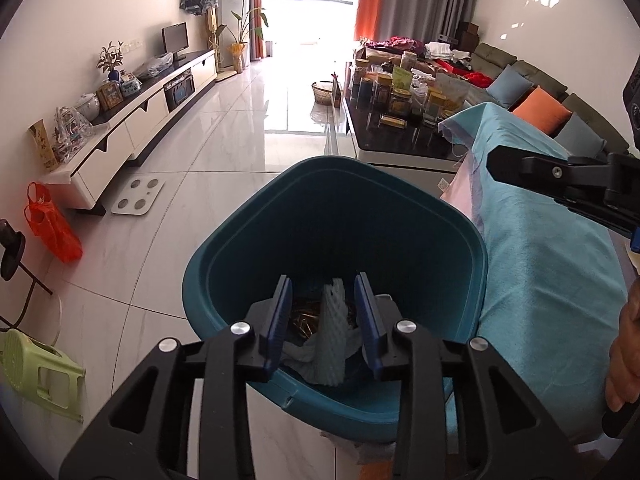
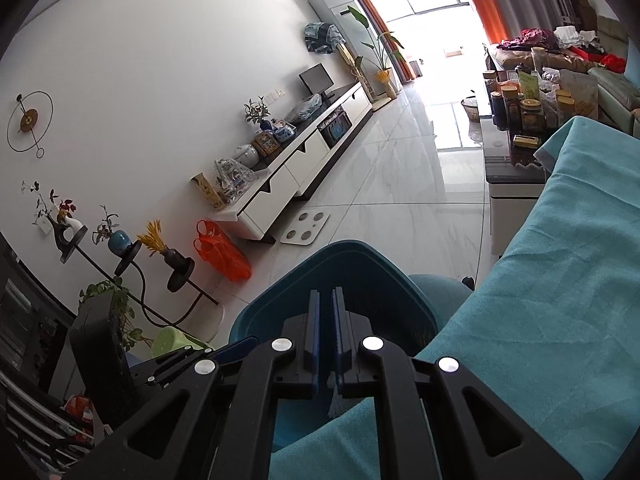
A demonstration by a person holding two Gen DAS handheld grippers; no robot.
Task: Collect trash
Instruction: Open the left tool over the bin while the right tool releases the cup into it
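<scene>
Your left gripper (image 1: 324, 312) is poised over the mouth of the dark teal, rounded-square plastic waste bin (image 1: 400, 240), its blue-padded fingers (image 1: 280, 320) pointing down into it. The jaws stand partly apart. Between them in the left wrist view appears a piece of white foam fruit netting (image 1: 332, 336), lying upright-tilted inside the bin on crumpled pale paper (image 1: 304, 356); the pads do not press on it, and a gap shows on either side. Beside the netting, towards the left finger, lies a small heap of shiny golden scraps (image 1: 302, 316) on the bin's bottom.

Your right gripper (image 2: 326, 328) is seen from its own camera with the jaws almost closed, only a thin slit between the blue pads (image 2: 314, 332), and nothing visible in that slit. It hovers above the near edge of the same bin, close to the bench covered with a turquoise cloth (image 2: 560, 280). In the left wrist view the same gripper enters from the right, above the cloth and just beside the bin's right rim. The bin stands on the glossy white tiled floor (image 1: 224, 152), touching the cloth-draped bench edge. Your hand (image 1: 624, 360) shows at the far right margin.
</scene>
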